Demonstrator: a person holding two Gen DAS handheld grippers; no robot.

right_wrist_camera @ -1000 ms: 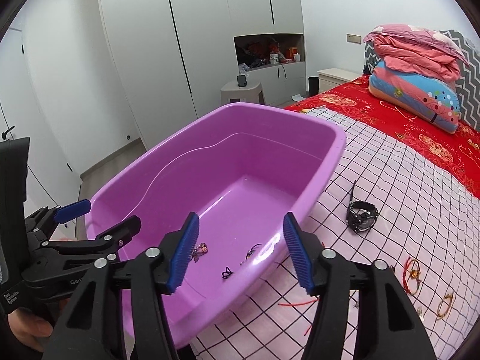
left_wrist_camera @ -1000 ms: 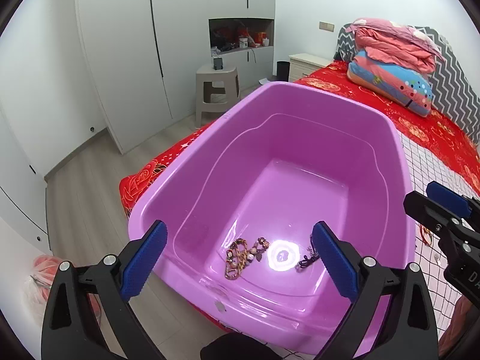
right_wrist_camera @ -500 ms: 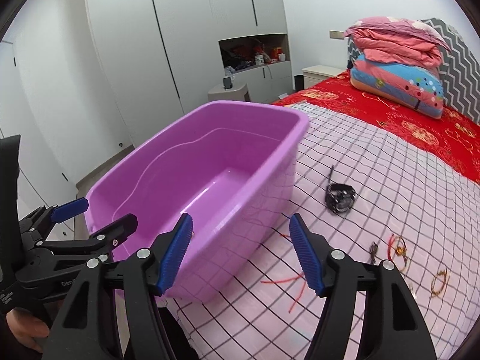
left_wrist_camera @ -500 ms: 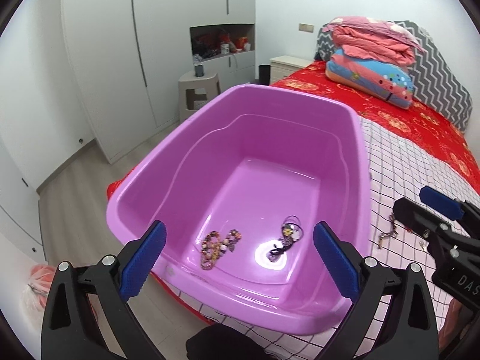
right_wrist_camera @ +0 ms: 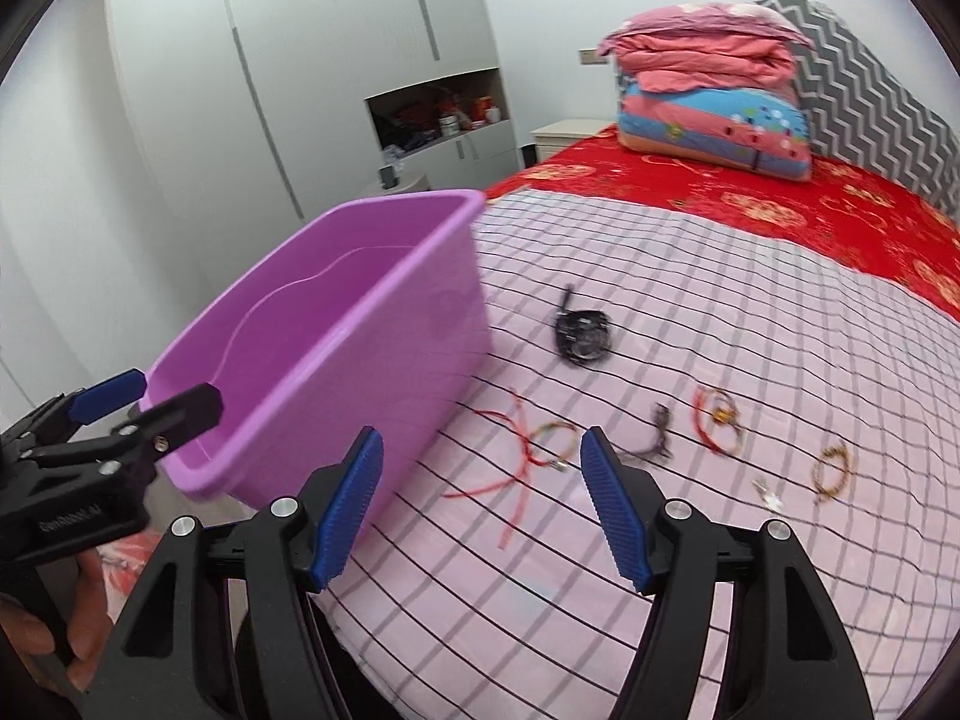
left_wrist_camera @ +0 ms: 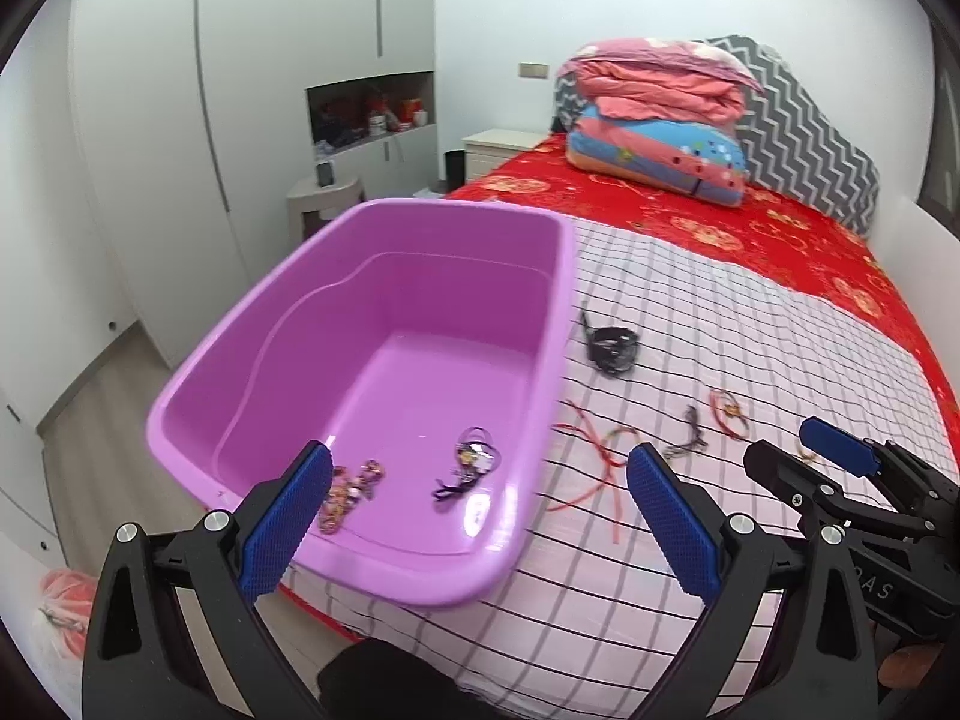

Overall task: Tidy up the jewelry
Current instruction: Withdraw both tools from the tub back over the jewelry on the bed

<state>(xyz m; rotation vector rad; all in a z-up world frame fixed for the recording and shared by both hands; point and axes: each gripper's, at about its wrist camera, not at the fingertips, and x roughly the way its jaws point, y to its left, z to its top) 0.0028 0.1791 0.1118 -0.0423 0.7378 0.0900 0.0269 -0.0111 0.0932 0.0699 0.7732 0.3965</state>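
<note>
A purple plastic tub (left_wrist_camera: 558,276) (right_wrist_camera: 372,324) stands on the bed's checked pink sheet (right_wrist_camera: 720,312). Inside lie a beaded bracelet (left_wrist_camera: 348,489) and a dark pendant cord (left_wrist_camera: 471,462). On the sheet to its right lie a black watch (left_wrist_camera: 612,348) (right_wrist_camera: 582,333), red cords (left_wrist_camera: 591,456) (right_wrist_camera: 516,456), a dark cord (right_wrist_camera: 657,435), a red bracelet (right_wrist_camera: 717,420) and a brown bracelet (right_wrist_camera: 834,468). My left gripper (left_wrist_camera: 480,516) is open and empty above the tub's near right corner. My right gripper (right_wrist_camera: 480,492) is open and empty above the red cords.
Folded quilts (left_wrist_camera: 654,120) and a zigzag headboard cushion (left_wrist_camera: 804,138) lie at the bed's far end on a red cover (left_wrist_camera: 750,240). White wardrobes (left_wrist_camera: 240,120), a stool (left_wrist_camera: 324,198) and a nightstand (left_wrist_camera: 498,150) stand beyond. The floor drops off left of the tub.
Both grippers have swung right, from over the tub toward the jewelry on the sheet. Both stay open and empty.
</note>
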